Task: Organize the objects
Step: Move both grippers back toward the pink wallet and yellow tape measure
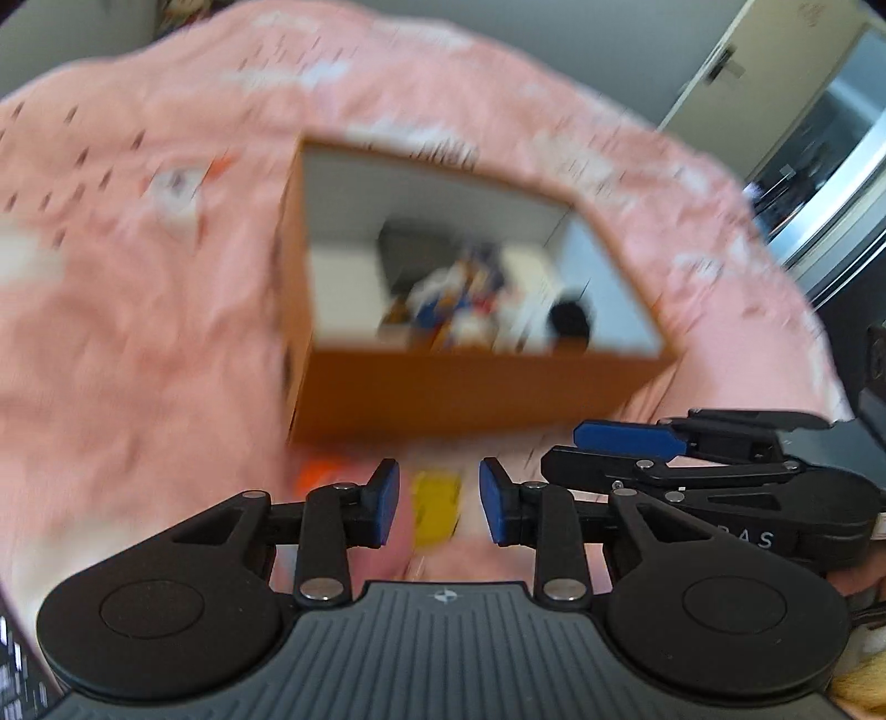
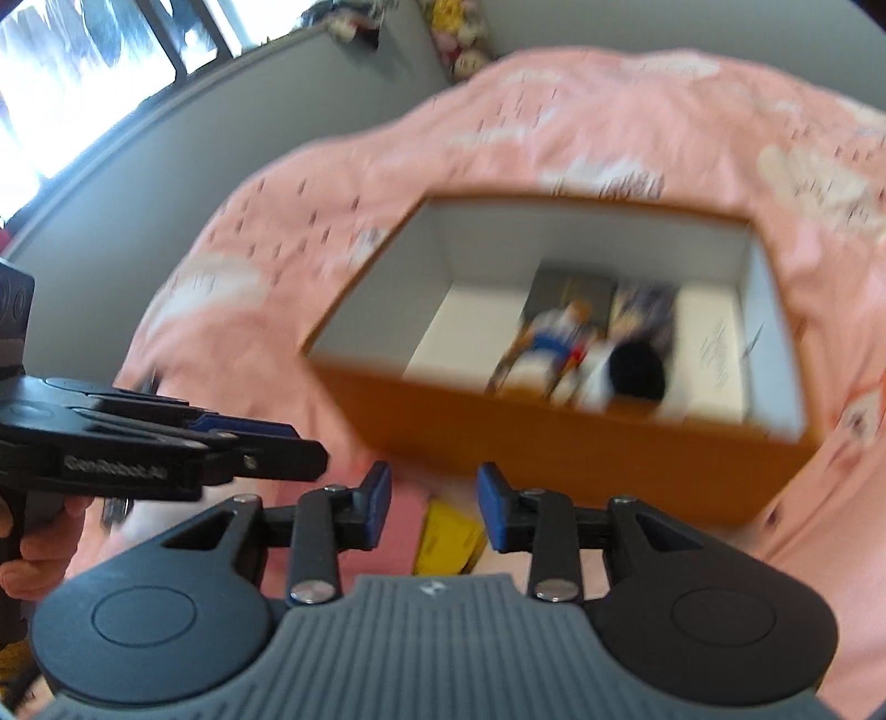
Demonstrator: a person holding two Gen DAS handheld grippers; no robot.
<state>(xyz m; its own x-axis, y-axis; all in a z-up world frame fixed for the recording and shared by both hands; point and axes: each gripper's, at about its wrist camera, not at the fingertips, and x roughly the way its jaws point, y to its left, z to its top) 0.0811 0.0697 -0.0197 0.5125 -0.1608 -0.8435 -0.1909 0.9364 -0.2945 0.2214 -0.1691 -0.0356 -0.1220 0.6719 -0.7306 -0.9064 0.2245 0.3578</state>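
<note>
An orange cardboard box with a white inside stands open on the pink bedspread. Inside lie several blurred items: a blue and white figure, a black round thing and a grey card. My left gripper is open just before the box's near wall. My right gripper hangs close beside it, also open. A small yellow object lies on the bed below both pairs of fingers, untouched by the pads.
A small orange thing lies on the bedspread left of the yellow object. A white door stands beyond the bed on the right. A window, a grey wall and plush toys lie beyond the bed. A hand holds the left gripper.
</note>
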